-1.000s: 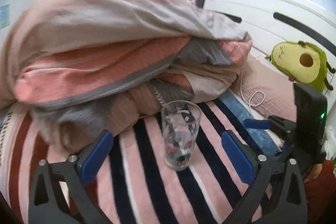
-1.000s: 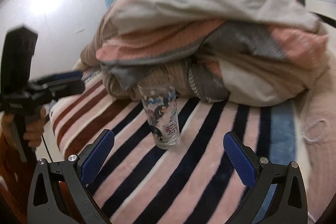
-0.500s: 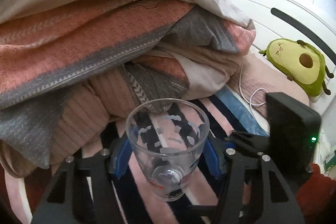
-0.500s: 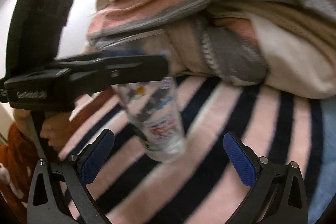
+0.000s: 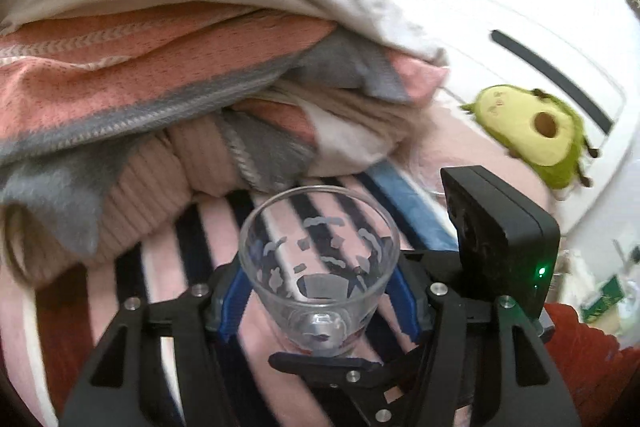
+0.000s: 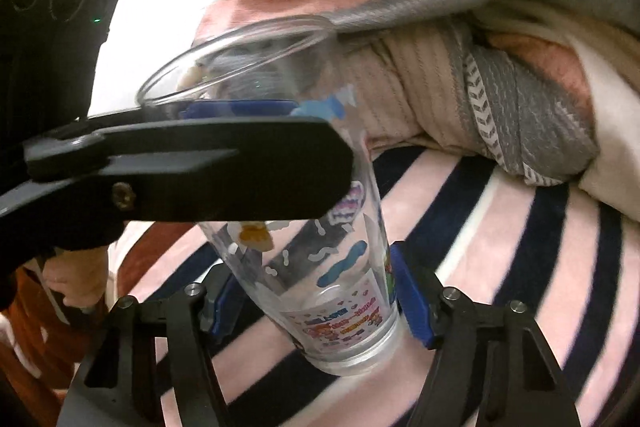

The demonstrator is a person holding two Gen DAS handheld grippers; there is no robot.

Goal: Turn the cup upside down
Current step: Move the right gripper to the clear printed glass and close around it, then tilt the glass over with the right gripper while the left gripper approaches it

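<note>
A clear glass cup (image 5: 318, 267) with cartoon prints stands mouth up, slightly tilted, on the striped bedspread (image 5: 168, 279). My left gripper (image 5: 320, 295) is shut on its upper body, blue pads against both sides. In the right wrist view the cup (image 6: 320, 259) sits between my right gripper's (image 6: 316, 303) blue pads, which press its lower body near the base. The left gripper's black finger (image 6: 188, 171) crosses the cup's upper part there.
A heap of pink, grey and beige blankets (image 5: 160, 67) lies right behind the cup. An avocado plush (image 5: 532, 135) rests by the white headboard (image 5: 520, 27) at the right. The right gripper's black camera housing (image 5: 500, 239) stands close beside the cup.
Both grippers moved in from apart. The left closed on the cup first, then the right closed on its lower part. The cup now tilts slightly.
</note>
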